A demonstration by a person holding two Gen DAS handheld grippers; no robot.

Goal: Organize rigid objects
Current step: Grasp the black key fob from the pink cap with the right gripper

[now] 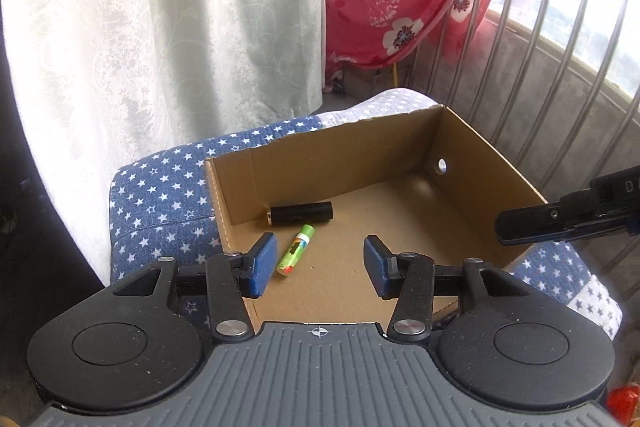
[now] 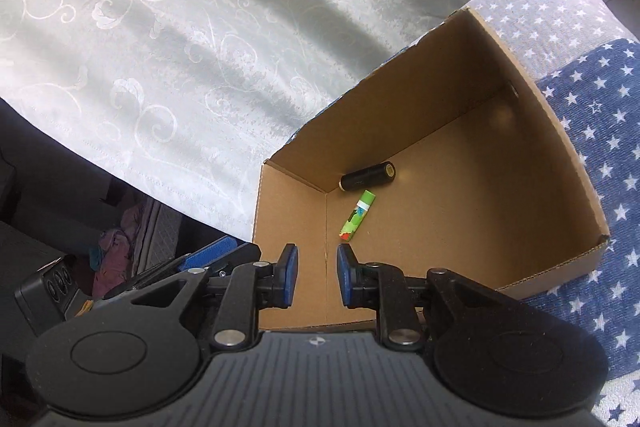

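star-print blue cloth (image 1: 160, 195) under cardboard box (image 1: 472, 163), curtain (image 1: 160, 27) upper left; left gripper (image 1: 320, 265) and right gripper (image 2: 317, 277) both released, empty, over the box.

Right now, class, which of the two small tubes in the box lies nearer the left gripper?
The green tube, lying just beyond the left gripper; the black tube rests farther back against the cardboard box wall.

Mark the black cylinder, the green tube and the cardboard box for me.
black cylinder (image 1: 301, 213): left wrist view, middle of its body.
green tube (image 2: 357, 215): right wrist view, middle of its printed label.
cardboard box (image 1: 492, 151): left wrist view, right wall's top edge.
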